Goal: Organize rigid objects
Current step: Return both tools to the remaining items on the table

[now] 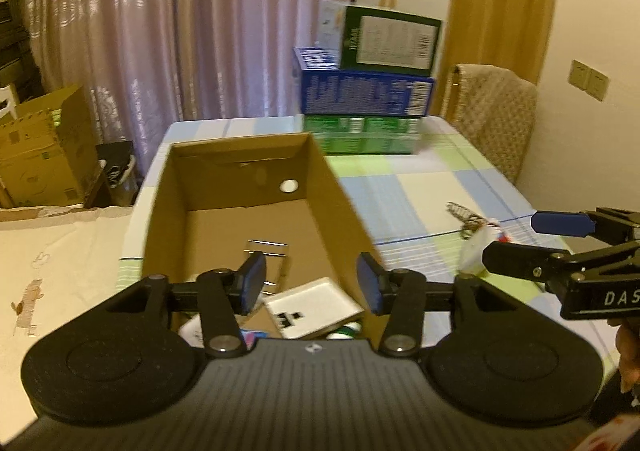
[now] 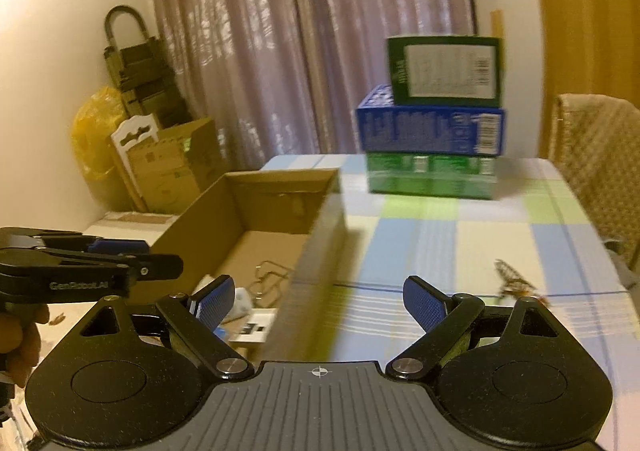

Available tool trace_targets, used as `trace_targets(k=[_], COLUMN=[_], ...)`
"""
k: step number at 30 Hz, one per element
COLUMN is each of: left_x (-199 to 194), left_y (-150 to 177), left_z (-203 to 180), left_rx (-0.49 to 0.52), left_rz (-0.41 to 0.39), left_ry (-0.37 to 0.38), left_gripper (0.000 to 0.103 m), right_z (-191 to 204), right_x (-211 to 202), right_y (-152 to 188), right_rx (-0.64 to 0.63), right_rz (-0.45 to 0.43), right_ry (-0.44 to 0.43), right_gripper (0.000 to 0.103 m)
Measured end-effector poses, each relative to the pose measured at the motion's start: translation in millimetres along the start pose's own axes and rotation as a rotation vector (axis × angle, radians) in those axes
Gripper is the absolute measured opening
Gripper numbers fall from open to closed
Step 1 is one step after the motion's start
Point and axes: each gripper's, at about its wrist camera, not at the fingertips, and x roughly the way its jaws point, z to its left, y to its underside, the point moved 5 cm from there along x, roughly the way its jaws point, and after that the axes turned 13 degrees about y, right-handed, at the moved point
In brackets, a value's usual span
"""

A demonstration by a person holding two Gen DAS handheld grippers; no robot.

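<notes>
cardboard box (image 1: pixel 248 187): plain brown, open top, sitting on the left part of the checked tablecloth (image 1: pixel 432 187). Its long axis runs straight away from the left wrist camera toward the curtain, and there's a small round hole in the far end wall.

stuff in the box: a white square piece (image 1: pixel 316 305) with black marks lies flat at the near end, tilted a bit against other white bits I can't make out (too blurry). A thin metal wire thing (image 1: pixel 266 247) lies on the floor of the box further in.

left gripper (image 1: pixel 311 283): hovering over the near end of the box, angled down into it. Jaws partly apart, blue pads not touching anything, nothing between them.

stacked boxes (image 1: pixel 366 91): at the far end of the table, green one at the bottom, blue in the middle, dark green on top with its label facing us. All lying with long sides across the view.

metal clip thing (image 2: pixel 514 283): small, on the cloth right of the cardboard box, well apart from it (motion blur, can't say more).

right gripper (image 2: pixel 318 303): over the tablecloth just beside the box's right wall, pointing down and forward. Jaws spread wide and empty.

hands: a bit of hand shows at the frame edge in each view, gripping the other tool's handle.
</notes>
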Motion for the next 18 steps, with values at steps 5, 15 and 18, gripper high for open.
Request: trace_targets(k=[5, 15, 18], left_x=[-0.8, 15.7, 22.4], left_y=[-0.7, 7.1, 9.3], left_z=[-36.0, -100.4, -115.7], left_rx=[0.009, 0.029, 0.033], left_rz=[-0.005, 0.000, 0.000], left_ry=[0.044, 0.102, 0.122], left_gripper=[0.059, 0.075, 0.081], right_z=[-34.1, -102.4, -122.0], right_x=[-21.6, -56.9, -62.4], right_y=[5.5, 22.9, 25.7], right_rx=[0.028, 0.074, 0.094], right_rz=[-0.007, -0.004, -0.007], right_ry=[0.045, 0.151, 0.180], right_gripper=[0.088, 0.088, 0.088])
